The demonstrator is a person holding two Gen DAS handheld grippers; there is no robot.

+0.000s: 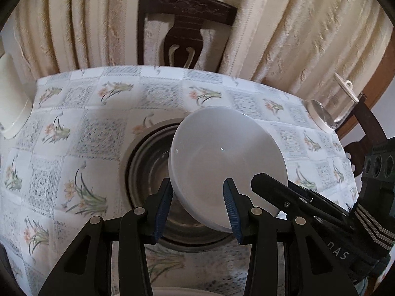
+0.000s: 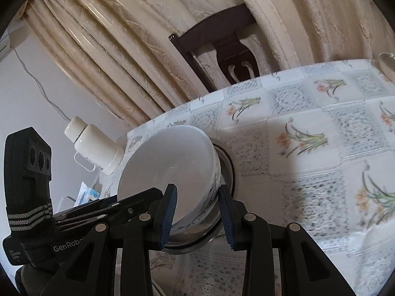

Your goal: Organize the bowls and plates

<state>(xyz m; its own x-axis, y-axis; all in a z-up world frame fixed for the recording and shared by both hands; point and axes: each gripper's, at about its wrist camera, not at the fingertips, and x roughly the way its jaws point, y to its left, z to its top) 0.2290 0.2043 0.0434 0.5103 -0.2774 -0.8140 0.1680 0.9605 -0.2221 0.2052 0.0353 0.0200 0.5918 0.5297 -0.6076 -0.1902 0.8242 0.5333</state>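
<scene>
A white bowl (image 1: 222, 157) with a dark floral pattern on its outside (image 2: 170, 165) hangs tilted on edge over a steel bowl (image 1: 145, 170) that stands on the flowered tablecloth. My left gripper (image 1: 197, 209) is shut on the white bowl's lower rim, one blue pad outside the wall and one inside. My right gripper (image 2: 197, 212) is shut on the rim from the other side. Each gripper shows in the other's view, with a black finger lying on the bowl's inner face. The steel bowl (image 2: 228, 170) is mostly hidden behind the white one.
A cream plate (image 1: 12, 98) lies at the table's left edge. A glass lid (image 1: 322, 116) sits at the right. A white flask (image 2: 95, 145) lies on its side at the far corner. A dark wooden chair (image 1: 185, 27) and curtains stand behind the table.
</scene>
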